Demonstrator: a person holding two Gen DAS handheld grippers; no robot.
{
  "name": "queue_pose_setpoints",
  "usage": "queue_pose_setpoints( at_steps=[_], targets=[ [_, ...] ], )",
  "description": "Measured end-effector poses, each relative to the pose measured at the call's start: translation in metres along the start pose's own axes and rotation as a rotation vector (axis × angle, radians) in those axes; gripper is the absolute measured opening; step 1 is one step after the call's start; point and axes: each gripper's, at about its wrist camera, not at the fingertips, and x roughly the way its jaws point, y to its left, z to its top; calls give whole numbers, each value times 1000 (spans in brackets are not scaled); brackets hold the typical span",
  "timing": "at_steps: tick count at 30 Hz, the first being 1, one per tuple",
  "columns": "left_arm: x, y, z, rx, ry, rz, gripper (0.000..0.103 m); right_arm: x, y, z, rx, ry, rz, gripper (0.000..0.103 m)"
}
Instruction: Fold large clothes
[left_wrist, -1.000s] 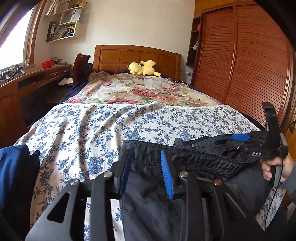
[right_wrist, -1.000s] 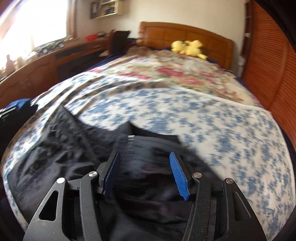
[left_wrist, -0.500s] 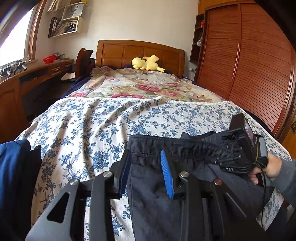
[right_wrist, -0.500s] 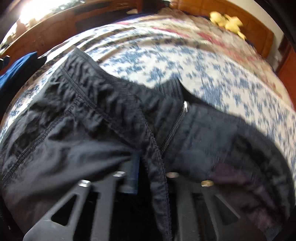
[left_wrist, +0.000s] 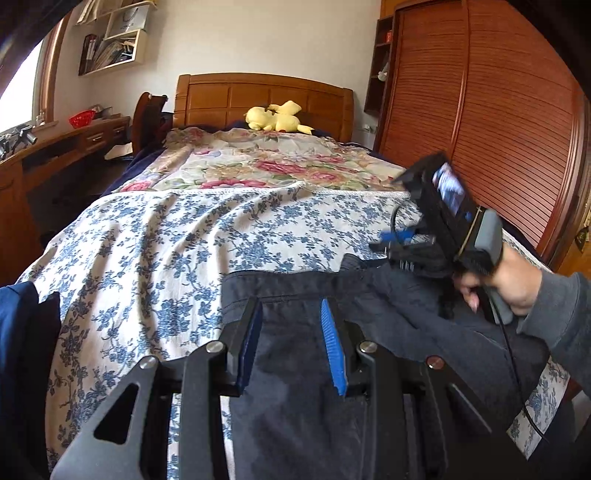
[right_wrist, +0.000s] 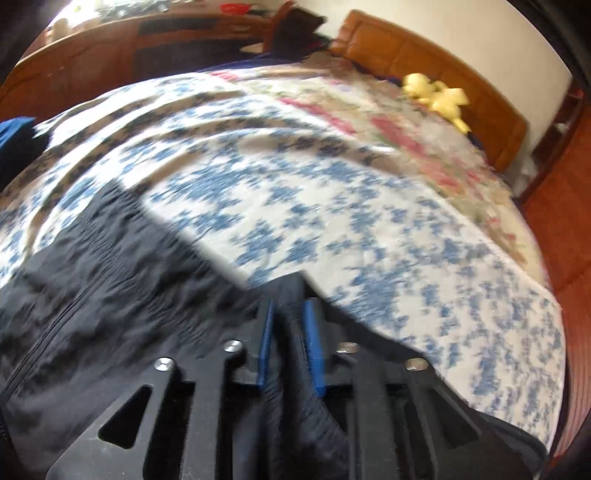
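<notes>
The right gripper (right_wrist: 288, 339) has its blue pads (right_wrist: 312, 343) drawn close together with a ridge of the dark trousers (right_wrist: 110, 295) pinched between them, the fabric bunching up through the narrow gap. The left gripper (left_wrist: 291, 332) has its fingers (left_wrist: 330, 343) parted to a middling width above the same trousers (left_wrist: 314, 406), and nothing is caught between them; whether the tips touch the cloth I cannot tell. From the left wrist view, the right gripper (left_wrist: 397, 238) appears at the trousers' far right edge, gripped by the person's right hand (left_wrist: 506, 280) in a grey sleeve. The trousers lie at the foot of the bed, spread over the blue-flowered sheet (left_wrist: 177, 240). Beyond the sheet, toward the headboard (left_wrist: 266, 96), a pink floral quilt (left_wrist: 266, 162) covers the mattress, and a yellow plush toy (left_wrist: 277, 118) lies just in front of the headboard. The right wrist view is blurred.
</notes>
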Motion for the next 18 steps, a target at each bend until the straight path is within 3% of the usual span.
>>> queue_pose_setpoints(
  at_steps=[2,6,12,16,18],
  targets=[
    [1,-5,0,5,0,-11,31,-14,-17,4,64,-34,34,49],
    [5,-19,0,26,6,-48,31,-57,-58,-11,157,-128,11,53],
    [12,-38,-2,58,24,-78,31,-82,-113,-59,202,-130,-74,53],
    [17,-51,-5,75,34,-95,31,-74,-146,-89,268,-66,-113,53],
    [20,-57,-4,80,36,-106,31,-56,-160,-102,289,6,-137,53]
  ],
)
